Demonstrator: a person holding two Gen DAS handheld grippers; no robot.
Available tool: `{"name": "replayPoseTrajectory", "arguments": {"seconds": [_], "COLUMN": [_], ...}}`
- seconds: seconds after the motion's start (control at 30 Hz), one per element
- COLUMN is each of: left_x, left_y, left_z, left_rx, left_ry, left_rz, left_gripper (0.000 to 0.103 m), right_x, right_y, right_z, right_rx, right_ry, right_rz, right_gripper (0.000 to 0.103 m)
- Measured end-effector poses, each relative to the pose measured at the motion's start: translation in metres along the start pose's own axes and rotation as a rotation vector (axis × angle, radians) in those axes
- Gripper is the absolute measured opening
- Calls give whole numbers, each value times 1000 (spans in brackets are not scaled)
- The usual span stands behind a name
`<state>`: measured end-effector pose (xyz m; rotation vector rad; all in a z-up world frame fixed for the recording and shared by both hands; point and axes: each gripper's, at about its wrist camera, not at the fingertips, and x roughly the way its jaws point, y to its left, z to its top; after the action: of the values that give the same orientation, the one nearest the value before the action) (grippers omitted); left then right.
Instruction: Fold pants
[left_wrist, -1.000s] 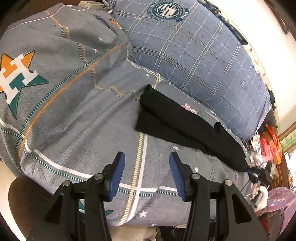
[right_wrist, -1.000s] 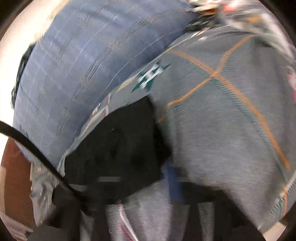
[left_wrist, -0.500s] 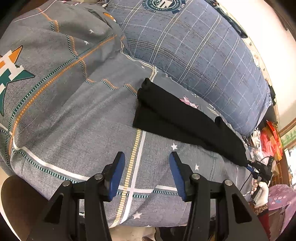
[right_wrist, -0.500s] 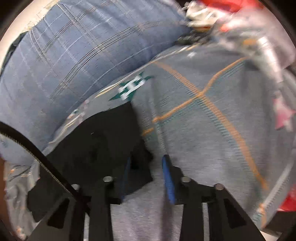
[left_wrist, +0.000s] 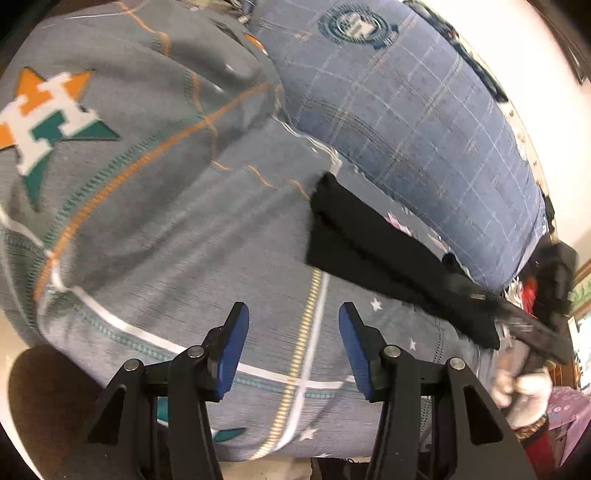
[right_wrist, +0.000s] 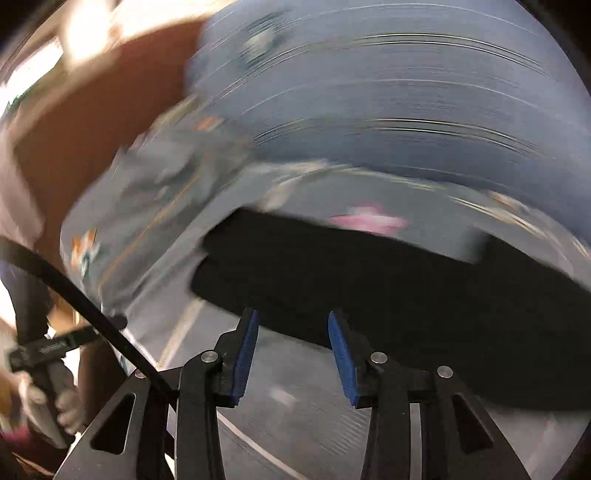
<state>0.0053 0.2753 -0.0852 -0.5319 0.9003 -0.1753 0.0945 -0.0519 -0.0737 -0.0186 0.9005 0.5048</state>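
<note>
Black pants (left_wrist: 384, 254) lie folded lengthwise into a long strip on the grey patterned bedspread (left_wrist: 166, 229), running toward the right. My left gripper (left_wrist: 293, 321) is open and empty, above the bedspread a little short of the strip's near left end. In the right wrist view, which is blurred by motion, the pants (right_wrist: 388, 288) stretch across the middle. My right gripper (right_wrist: 291, 325) is open and empty at their near edge. The right gripper also shows in the left wrist view (left_wrist: 532, 332) at the strip's right end.
A large blue plaid pillow (left_wrist: 406, 110) lies along the far side of the pants. The bedspread's front edge (left_wrist: 258, 443) drops off just below my left gripper. Clutter (left_wrist: 543, 288) sits beyond the bed's right end. A brown floor (right_wrist: 92, 129) shows at left.
My right gripper has let go of the pants and swung round to face along the strip. The left gripper's view has shifted slightly and stays open.
</note>
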Motion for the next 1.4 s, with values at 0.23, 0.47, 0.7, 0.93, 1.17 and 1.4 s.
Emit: {"name": "replayPoseTrajectory", "arguments": {"seconds": [0.23, 0.47, 0.7, 0.93, 1.17, 1.4], "left_x": [-25, -31, -31, -29, -19, 45], "left_y": [43, 82, 94, 83, 45, 5], "left_z": [3, 5, 3, 4, 27, 43], "left_rx": [-62, -154, -182, -162, -71, -28], "left_ry": [-54, -65, -64, -55, -39, 33], "left_rz": [-4, -43, -62, -45, -37, -138], "left_gripper": [50, 51, 51, 52, 59, 52], "right_x": [102, 142, 118, 117, 122, 101], "right_y": [84, 91, 83, 106, 85, 63], "right_z": [36, 57, 67, 36, 38, 82], "right_rx": [-287, -287, -120, -127, 11, 16], "right_ry": [121, 180, 151, 200, 215, 176], "right_rz": [-69, -115, -16, 57, 191, 95], "right_gripper": [43, 5, 5, 5, 41, 53]}}
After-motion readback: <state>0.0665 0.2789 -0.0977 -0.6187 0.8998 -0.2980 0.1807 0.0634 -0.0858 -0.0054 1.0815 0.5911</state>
